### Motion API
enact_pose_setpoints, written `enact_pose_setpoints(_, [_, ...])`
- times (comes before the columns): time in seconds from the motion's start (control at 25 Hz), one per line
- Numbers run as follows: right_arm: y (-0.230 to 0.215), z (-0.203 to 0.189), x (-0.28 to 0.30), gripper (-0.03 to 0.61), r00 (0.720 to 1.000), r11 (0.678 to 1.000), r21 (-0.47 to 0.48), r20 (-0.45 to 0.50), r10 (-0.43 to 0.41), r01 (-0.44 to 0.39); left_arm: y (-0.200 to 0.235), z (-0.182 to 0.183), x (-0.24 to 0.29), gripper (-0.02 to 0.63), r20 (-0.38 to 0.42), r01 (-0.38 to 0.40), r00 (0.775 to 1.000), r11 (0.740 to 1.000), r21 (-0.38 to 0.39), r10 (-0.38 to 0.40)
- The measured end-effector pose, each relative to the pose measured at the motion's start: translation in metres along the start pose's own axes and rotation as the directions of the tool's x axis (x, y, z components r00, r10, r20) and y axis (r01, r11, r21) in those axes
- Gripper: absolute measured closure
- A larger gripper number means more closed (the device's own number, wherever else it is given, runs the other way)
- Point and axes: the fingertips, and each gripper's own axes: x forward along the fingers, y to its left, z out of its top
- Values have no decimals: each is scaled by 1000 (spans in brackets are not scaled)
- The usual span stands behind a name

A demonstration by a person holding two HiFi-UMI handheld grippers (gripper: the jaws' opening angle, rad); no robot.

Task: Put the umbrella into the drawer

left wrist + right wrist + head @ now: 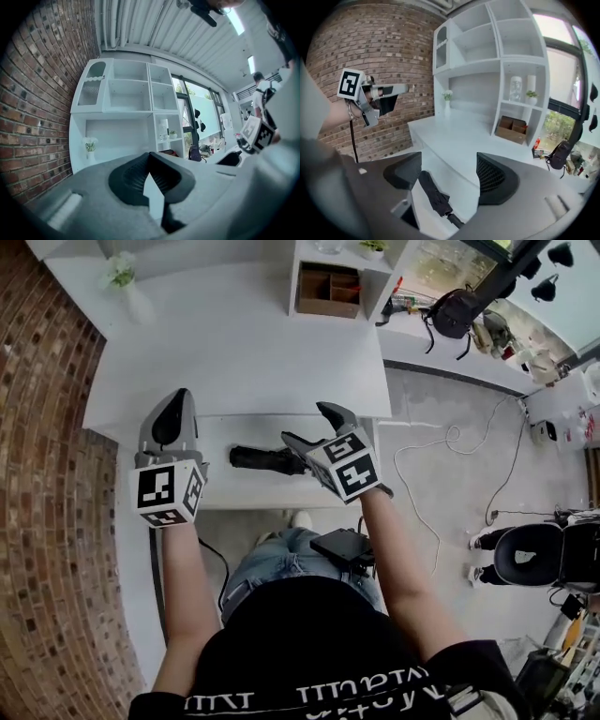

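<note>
- Head view: the white desk (244, 343) fills the upper centre. Its near edge runs across mid-frame, and the open drawer (246, 491) juts out just below that edge.
- A brick wall (47, 484) runs down the left side of the frame, near the left tool (176, 399). Grey floor (441, 418) lies open on the right side.
- The desk top is mostly bare. A shelf unit (342, 259) with a cardboard box (328, 289) in it stands at the desk's far edge, top centre.
- The folded black umbrella (262, 458) lies flat inside the drawer, lengthwise along it, at frame centre.
- Right tool (315, 427): jaws wide apart with nothing gripped, above the umbrella's right end. In the right gripper view the umbrella shows low in the gap, nearer the left jaw, and the pads are clear of it.
- Left tool: jaws closed tip to tip with nothing between them. It is over the drawer's left end, left of the umbrella and not touching it.
</note>
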Motion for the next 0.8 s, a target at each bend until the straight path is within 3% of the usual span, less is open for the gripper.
enact_pose_setpoints(0.2, [-9,35,-46,227,981,989,60,138,-140,133,-2,21,-7,615,52,45,998,999,-4,-45])
enact_pose_setpoints(0.52, [2,76,-118,240,898,956,163,334,-286,244,1,46,-37,618,111,106,988,994,14,-107])
enact_pose_setpoints(0.68, [11,84,-145,364,849,931,207,386,-361,302,1,51,-48,617,115,119,986,992,31,-122])
enact_pose_setpoints(0.72, [11,87,-154,443,829,921,222,404,-387,322,-1,52,-50,615,113,125,985,992,34,-128])
enact_pose_setpoints(0.8, [9,92,-171,517,795,906,254,437,-421,340,-4,53,-52,615,114,130,985,991,25,-132])
